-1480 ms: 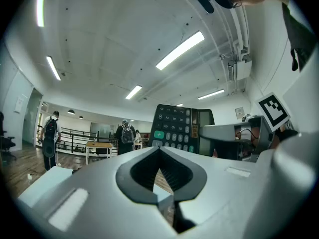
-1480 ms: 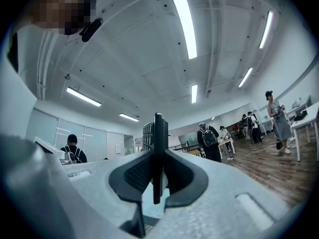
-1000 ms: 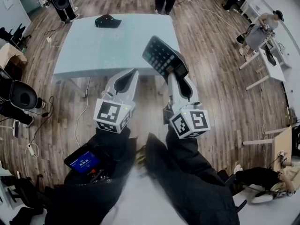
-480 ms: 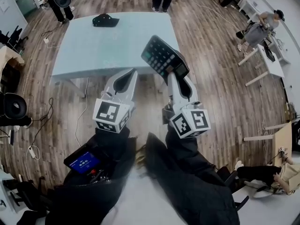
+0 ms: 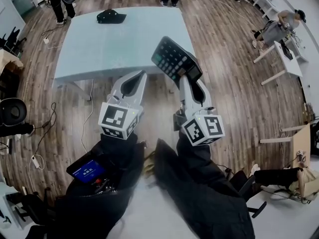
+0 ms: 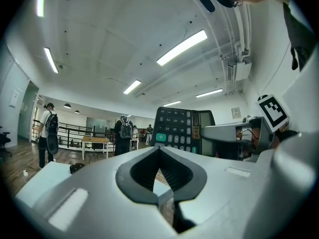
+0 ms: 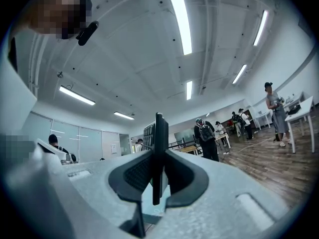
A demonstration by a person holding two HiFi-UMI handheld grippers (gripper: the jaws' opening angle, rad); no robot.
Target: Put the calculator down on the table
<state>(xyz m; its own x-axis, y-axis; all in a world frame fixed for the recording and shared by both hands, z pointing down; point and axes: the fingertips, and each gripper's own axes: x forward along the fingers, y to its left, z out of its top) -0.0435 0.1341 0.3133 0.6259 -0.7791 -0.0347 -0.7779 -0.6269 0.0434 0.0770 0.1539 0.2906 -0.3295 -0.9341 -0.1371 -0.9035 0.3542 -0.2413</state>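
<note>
Calculator held off the worktop, at its near right corner

The left gripper [image 5: 141, 75] pointed toward the near edge of the pale worktop [image 5: 99, 49], its jaws closed tip to tip on nothing. A black cap [image 5: 110, 17] lay by the far edge, left of centre. Further right, the right gripper [image 5: 188, 79] had its jaws clamped on one end of the black calculator [image 5: 173, 59]. The calculator stood edge-on between them with its keys turned toward the left gripper. It was raised over the near right corner and did not rest on the worktop.
</note>
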